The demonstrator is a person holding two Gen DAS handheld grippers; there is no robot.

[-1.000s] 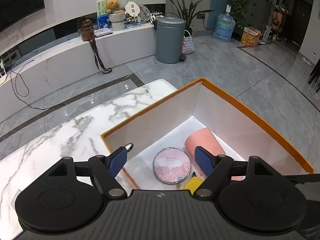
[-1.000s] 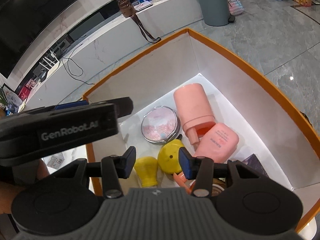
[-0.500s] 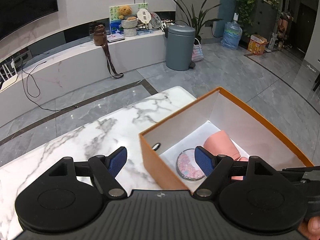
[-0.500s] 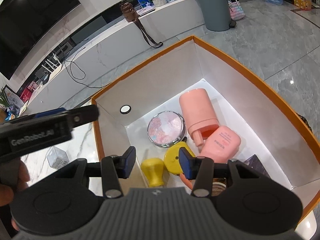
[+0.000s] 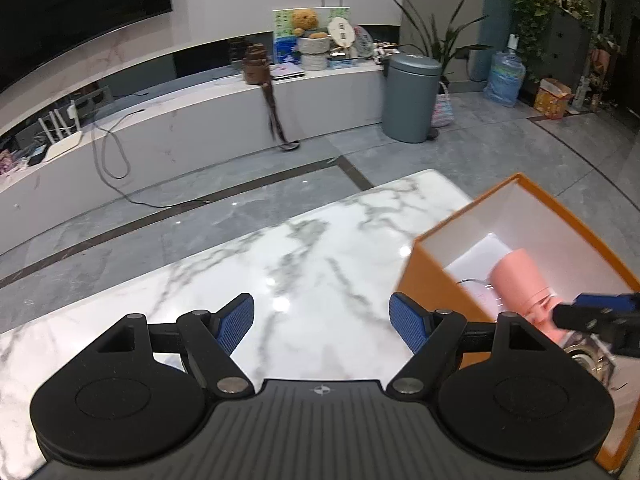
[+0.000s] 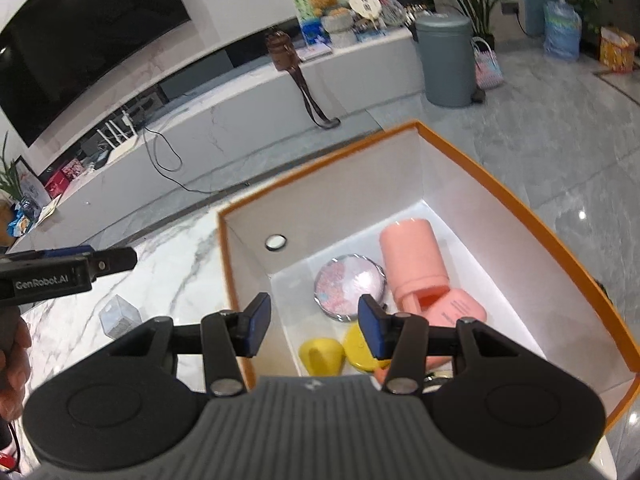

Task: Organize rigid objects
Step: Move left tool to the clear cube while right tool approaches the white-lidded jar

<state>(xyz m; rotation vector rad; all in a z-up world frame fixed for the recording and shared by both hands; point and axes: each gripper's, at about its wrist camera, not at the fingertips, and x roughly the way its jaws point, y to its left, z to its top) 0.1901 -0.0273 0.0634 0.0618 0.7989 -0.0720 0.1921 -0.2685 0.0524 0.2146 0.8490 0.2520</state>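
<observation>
An orange box (image 6: 500, 188) with white inner walls stands on the marble table (image 5: 304, 248). Inside lie a pink cylinder bottle (image 6: 412, 256), a round glitter compact (image 6: 350, 280), a flat pink bottle (image 6: 456, 308) and two yellow pieces (image 6: 322, 356). My right gripper (image 6: 315, 328) hovers over the box's near left wall. Its jaws are opening and nothing is between them. My left gripper (image 5: 322, 316) stands wide open and empty over bare marble, left of the box (image 5: 424, 276). A small clear cube (image 6: 118, 316) sits on the table near the left gripper.
The table's far edge (image 5: 400, 184) drops to a grey tiled floor. A person's hand (image 6: 12, 364) holds the left gripper at the left edge. A grey bin (image 5: 410, 96) and a long white bench (image 5: 200, 128) stand far behind.
My left gripper has swung left, out from over the box to above the bare table. The right gripper has risen and pulled back slightly, its jaws a touch wider.
</observation>
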